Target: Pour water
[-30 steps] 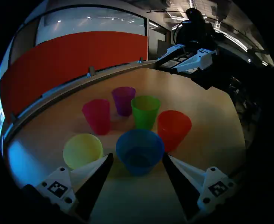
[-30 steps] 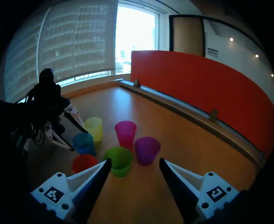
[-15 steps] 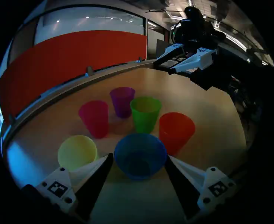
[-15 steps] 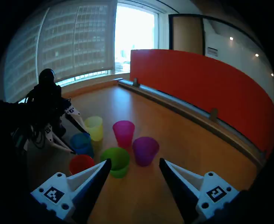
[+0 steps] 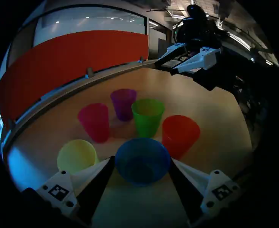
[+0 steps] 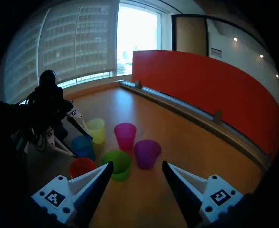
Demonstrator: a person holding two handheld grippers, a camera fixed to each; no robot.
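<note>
The left gripper (image 5: 140, 159), wide open, straddles the near blue cup (image 5: 142, 164), so I'd centre it and close gently, keeping clear of the red cup (image 5: 179, 135); the right gripper (image 6: 137, 163) hangs wide, empty.

Six tapered, translucent plastic cups stand upright and open-mouthed in a tight cluster on a wooden surface (image 5: 211, 110). In the left gripper view, the blue plastic cup (image 5: 142, 161) is nearest. The yellow plastic cup (image 5: 76, 155) stands just beside it on the left and the red plastic cup (image 5: 180, 133) just beside it on the right. Behind them are the pink plastic cup (image 5: 94, 121), the green plastic cup (image 5: 148, 116) and, farthest back, the purple plastic cup (image 5: 123, 102). Whether any cup holds water cannot be told.
</note>
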